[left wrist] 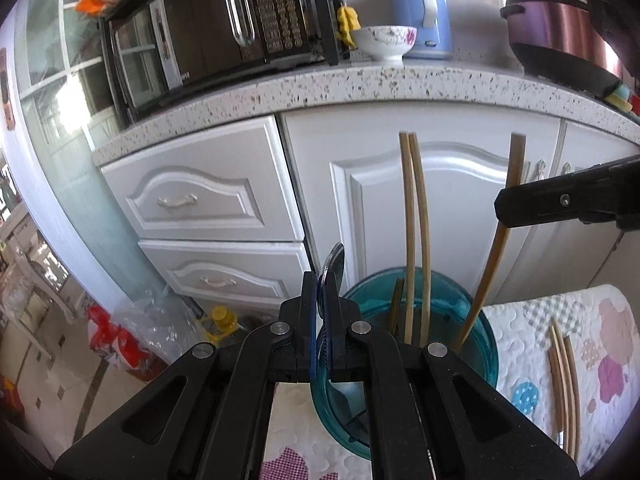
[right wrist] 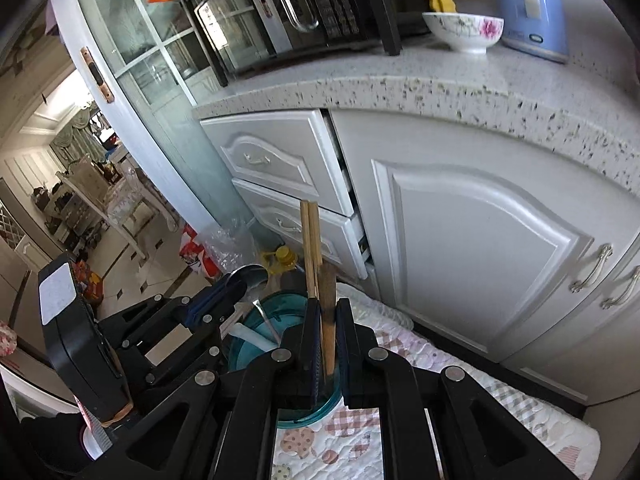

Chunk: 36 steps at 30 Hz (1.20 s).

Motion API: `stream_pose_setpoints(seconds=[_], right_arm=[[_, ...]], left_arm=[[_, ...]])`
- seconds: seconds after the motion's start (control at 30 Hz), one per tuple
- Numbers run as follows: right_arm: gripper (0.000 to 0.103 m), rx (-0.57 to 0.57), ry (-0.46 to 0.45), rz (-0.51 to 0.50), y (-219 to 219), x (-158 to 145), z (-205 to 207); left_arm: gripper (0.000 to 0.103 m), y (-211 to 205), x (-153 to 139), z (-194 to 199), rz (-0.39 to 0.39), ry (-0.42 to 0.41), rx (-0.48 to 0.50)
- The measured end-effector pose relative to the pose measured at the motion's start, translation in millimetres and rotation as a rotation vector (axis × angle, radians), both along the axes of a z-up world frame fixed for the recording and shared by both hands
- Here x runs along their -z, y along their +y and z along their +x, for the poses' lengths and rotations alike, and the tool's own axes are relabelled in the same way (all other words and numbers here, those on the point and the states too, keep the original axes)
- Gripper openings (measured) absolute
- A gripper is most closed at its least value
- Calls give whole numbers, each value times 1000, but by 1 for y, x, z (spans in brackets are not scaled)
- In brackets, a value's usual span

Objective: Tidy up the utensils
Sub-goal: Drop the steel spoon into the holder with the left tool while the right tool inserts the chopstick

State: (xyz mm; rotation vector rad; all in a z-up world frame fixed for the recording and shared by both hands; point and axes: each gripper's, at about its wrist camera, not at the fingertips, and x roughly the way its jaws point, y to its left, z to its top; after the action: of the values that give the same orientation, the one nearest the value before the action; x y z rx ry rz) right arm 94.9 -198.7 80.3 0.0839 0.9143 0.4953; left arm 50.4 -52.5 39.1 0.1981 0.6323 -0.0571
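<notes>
Inside, the teal bowl (left wrist: 486,336) holds upright chopsticks (left wrist: 410,240) (left claw (left wrist: 326,312) clamps a spoon (left wrist: 334,264), right claw (right wrist: 329,320) a chopstick (right wrist: 327,300)).

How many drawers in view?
2. Upper drawer sits under the countertop, left of the cabinet door; lower drawer directly beneath it. More may be hidden below.

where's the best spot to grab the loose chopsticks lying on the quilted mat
Probably their middle, coming straight down from above. The chopsticks lie flat and side by side on the quilted mat, right of the teal container, so tongs closing across their width could pinch them together.
</notes>
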Motion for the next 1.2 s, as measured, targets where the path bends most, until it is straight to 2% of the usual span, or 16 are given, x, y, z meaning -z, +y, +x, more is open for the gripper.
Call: stream_pose_setpoints(seconds=[0.17,0.2,0.23,0.3,0.47,0.53,0.67,0.77,1.2], right_arm=[[8,31,14,10,-7,6,1],[13,35,16,10,-8,6,1],[24,37,19,12,-10,6,0],[31,35,21,14,-10,7,-2],[31,33,32,17,-13,8,-8],[31,33,36,21,-15,8,-11],[33,39,30,14,-19,6,-19],[34,45,28,15,-22,5,-25],[36,65,-18,8,-30,-8,-59]], left_arm=[[1,0,3,2,-15,19,-5],[1,1,3,2,-15,19,-6],[1,1,3,3,-16,20,-7],[1,1,3,3,-27,27,-11],[5,3,0,3,-57,55,-11],[16,4,0,2,-63,70,-12],[20,6,-4,-3,-80,66,-14],[29,9,-12,-7,-99,54,-18],[31,3,-36,-34,-133,39,-4]])
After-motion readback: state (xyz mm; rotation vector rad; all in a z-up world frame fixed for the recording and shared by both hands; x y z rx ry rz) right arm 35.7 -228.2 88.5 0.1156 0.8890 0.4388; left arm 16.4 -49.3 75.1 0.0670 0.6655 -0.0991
